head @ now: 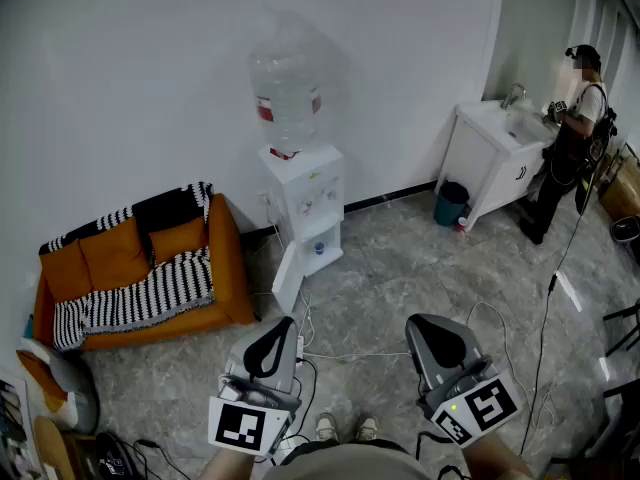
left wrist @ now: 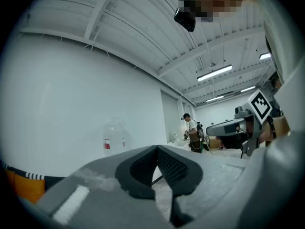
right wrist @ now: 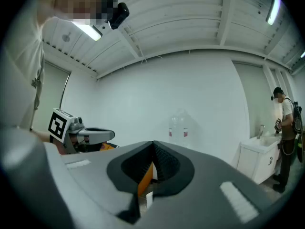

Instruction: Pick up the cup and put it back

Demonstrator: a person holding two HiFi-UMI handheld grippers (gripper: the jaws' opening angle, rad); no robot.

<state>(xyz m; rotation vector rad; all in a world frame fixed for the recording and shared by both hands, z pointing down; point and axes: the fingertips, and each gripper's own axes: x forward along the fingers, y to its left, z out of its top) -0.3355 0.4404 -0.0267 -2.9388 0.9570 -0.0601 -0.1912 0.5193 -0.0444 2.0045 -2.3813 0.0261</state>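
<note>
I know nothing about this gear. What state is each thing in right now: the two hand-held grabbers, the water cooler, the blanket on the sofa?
Left gripper: shut, nothing between the jaws.
Right gripper: shut, nothing between the jaws.
Water bottle: upright on top of the dispenser.
Lower door of the dispenser: swung open.
Blanket: draped over the sofa.

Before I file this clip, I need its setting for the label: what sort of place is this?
Probably an office or workshop break corner: a water dispenser topped by a large bottle stands against the wall, an orange sofa beside it, and a person stands at a white sink cabinet.
</note>
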